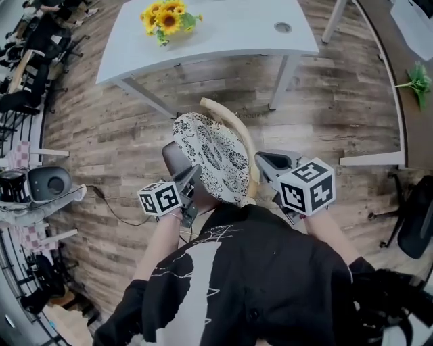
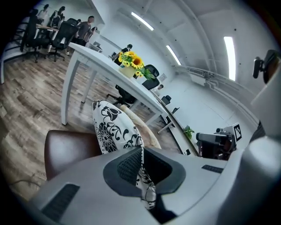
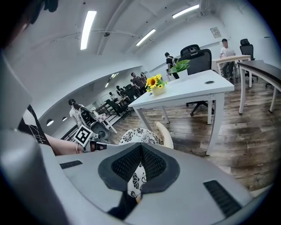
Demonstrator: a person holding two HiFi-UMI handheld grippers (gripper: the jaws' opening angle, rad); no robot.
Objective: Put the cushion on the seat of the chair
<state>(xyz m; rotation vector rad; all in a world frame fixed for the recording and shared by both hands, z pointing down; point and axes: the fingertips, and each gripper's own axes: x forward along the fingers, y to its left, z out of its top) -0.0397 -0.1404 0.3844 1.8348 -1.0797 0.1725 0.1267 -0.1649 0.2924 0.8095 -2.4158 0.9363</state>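
Note:
A round cushion (image 1: 213,159) with a black-and-white floral print hangs tilted over a chair with a dark brown seat (image 1: 172,158) and a curved cream backrest (image 1: 233,124). My left gripper (image 1: 192,181) is shut on the cushion's near left edge, and my right gripper (image 1: 262,169) is shut on its near right edge. In the left gripper view the cushion (image 2: 114,127) stands on edge between the jaws, above the brown seat (image 2: 70,149). Through the right gripper view I see the cushion (image 3: 139,136) pinched between the pads, with the backrest (image 3: 164,132) just beyond it.
A white table (image 1: 223,30) with a pot of sunflowers (image 1: 168,19) stands just beyond the chair. At the left are a grey bin (image 1: 47,182), a cable across the wooden floor and black office chairs (image 1: 27,74). Another desk edge (image 1: 399,81) runs along the right.

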